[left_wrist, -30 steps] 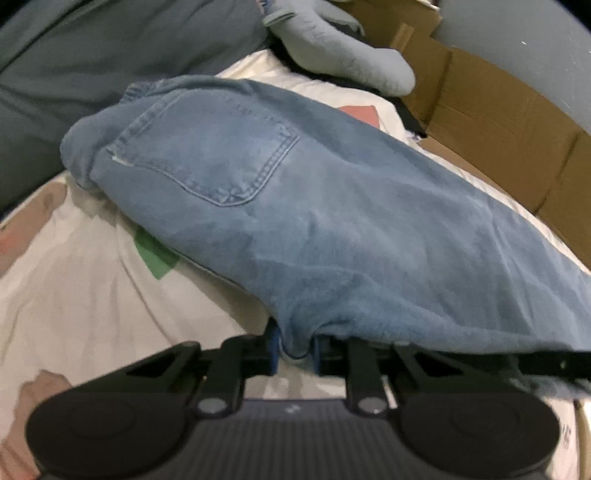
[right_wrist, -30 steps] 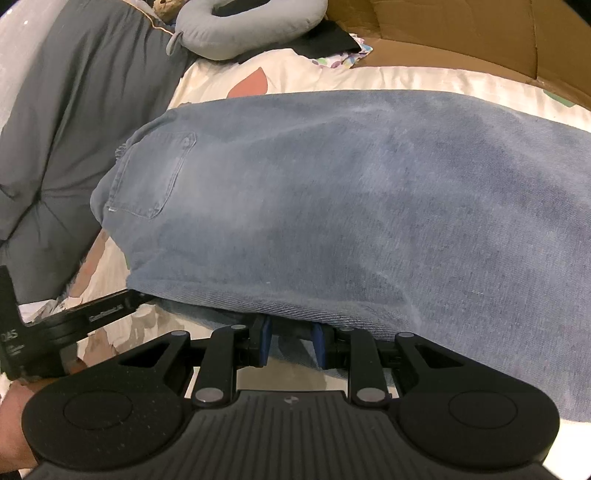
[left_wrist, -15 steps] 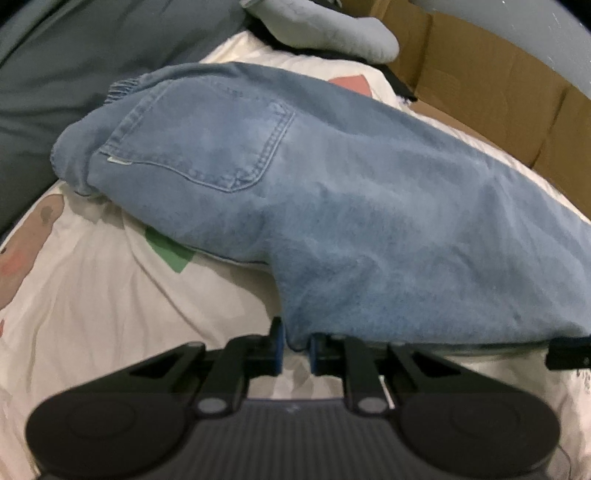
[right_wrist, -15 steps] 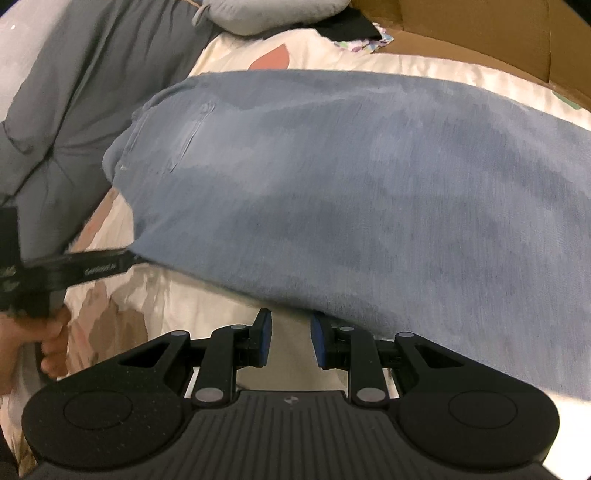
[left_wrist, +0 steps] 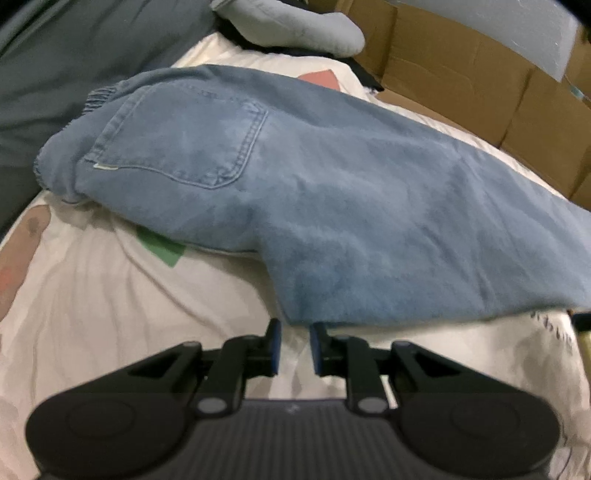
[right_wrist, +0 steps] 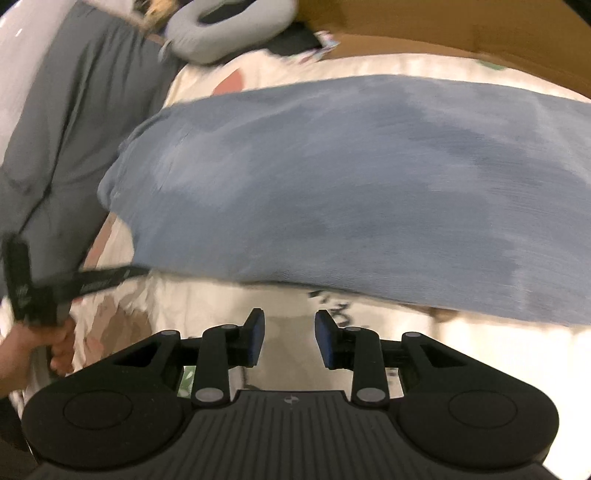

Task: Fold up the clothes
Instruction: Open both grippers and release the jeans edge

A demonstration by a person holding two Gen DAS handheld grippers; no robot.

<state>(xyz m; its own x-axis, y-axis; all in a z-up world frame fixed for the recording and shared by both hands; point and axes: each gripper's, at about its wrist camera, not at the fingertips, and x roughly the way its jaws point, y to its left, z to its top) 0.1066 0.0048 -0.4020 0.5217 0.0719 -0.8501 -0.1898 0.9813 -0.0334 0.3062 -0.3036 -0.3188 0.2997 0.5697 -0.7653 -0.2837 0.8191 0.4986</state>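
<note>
Across the bed [left_wrist: 110, 314], on its cream patterned sheet, your blue jeans [left_wrist: 369, 206] lie folded lengthwise, back pocket [left_wrist: 184, 140] up, waistband toward the grey duvet [left_wrist: 74, 55]. Your left gripper [left_wrist: 294, 345] sits at the near hem with its jaws opening; the denim edge lies just beyond the blue pads [left_wrist: 274, 347], not pinched. Your right gripper [right_wrist: 289, 339] hangs over bare sheet just short of the jeans, jaws opening with nothing between them. Seen from the right wrist, your left hand [right_wrist: 44, 343] grips its handle at the left edge. A grey neck pillow [left_wrist: 295, 26] and cardboard boxes [left_wrist: 480, 92] lie beyond.
</note>
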